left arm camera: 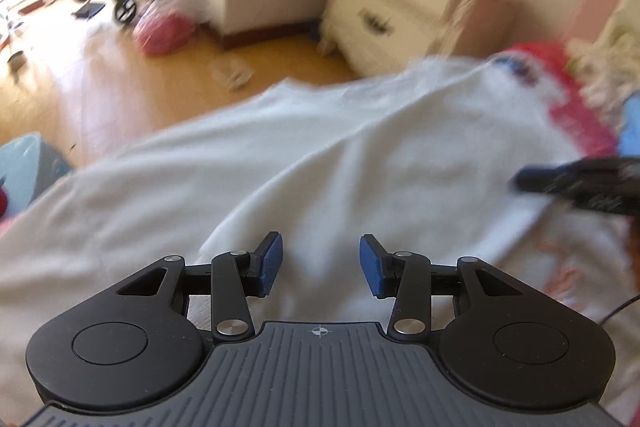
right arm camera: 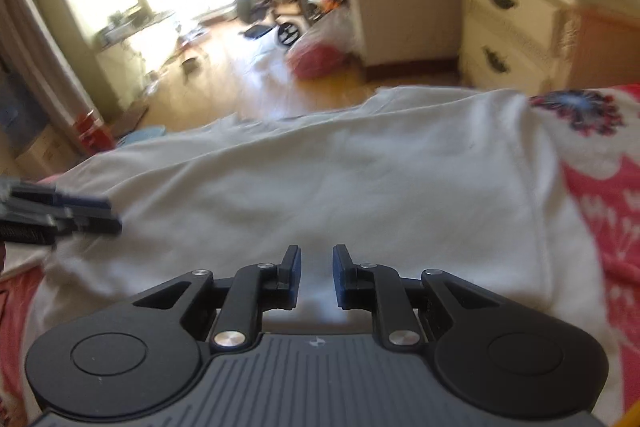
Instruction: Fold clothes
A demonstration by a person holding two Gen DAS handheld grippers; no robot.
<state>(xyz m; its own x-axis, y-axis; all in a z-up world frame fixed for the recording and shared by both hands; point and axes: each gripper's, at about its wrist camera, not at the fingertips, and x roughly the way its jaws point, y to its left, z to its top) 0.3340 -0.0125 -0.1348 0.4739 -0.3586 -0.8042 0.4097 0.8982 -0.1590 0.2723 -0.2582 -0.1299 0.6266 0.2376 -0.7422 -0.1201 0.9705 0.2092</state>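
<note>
White garment (right arm camera: 320, 179), 1, floral bedspread (right arm camera: 608, 211), 2 grippers, left gripper (left arm camera: 321, 265), right gripper (right arm camera: 317, 277), parted

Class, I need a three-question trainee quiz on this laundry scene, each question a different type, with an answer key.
1. True or false: the left gripper is clamped on the white garment.
2. The garment lies on: A) wooden floor B) red floral bedspread C) dresser.
3. Fill in: the cream dresser shows ___ drawers.

Key: 1 false, its jaws stand apart with nothing between them; 2 B; 3 two.
</note>
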